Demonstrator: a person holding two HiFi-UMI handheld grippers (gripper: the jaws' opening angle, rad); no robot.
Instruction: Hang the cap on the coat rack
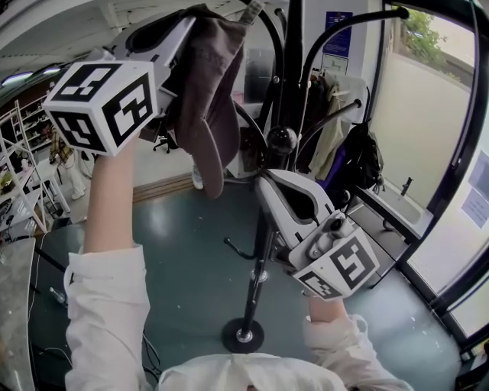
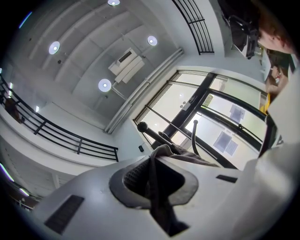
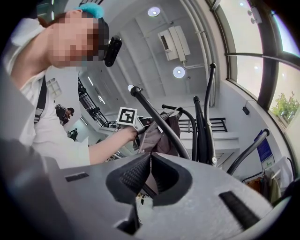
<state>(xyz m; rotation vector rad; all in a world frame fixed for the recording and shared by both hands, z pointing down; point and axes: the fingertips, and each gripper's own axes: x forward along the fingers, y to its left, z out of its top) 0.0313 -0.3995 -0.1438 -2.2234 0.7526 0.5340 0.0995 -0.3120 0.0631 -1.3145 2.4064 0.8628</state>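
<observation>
A brown-grey cap (image 1: pixel 208 99) hangs by its fabric from my left gripper (image 1: pixel 189 21), which is raised high beside the upper arms of the black coat rack (image 1: pixel 258 252). In the left gripper view the jaws are shut on a fold of the cap (image 2: pixel 158 197), and a knobbed rack arm (image 2: pixel 149 132) shows just beyond the left gripper (image 2: pixel 157 158). My right gripper (image 1: pixel 265 182) sits lower, just under a ball-tipped rack arm (image 1: pixel 281 140). The right gripper (image 3: pixel 150 157) has its tips together and holds nothing. Ahead of it are the cap (image 3: pixel 161 136) and a rack arm (image 3: pixel 157 119).
The rack's round base (image 1: pixel 243 334) stands on the dark floor. Coats and a black backpack (image 1: pixel 365 156) hang behind on the right. Glass doors (image 1: pixel 428 137) run along the right side. A person (image 3: pixel 65 115) stands far off in the hall.
</observation>
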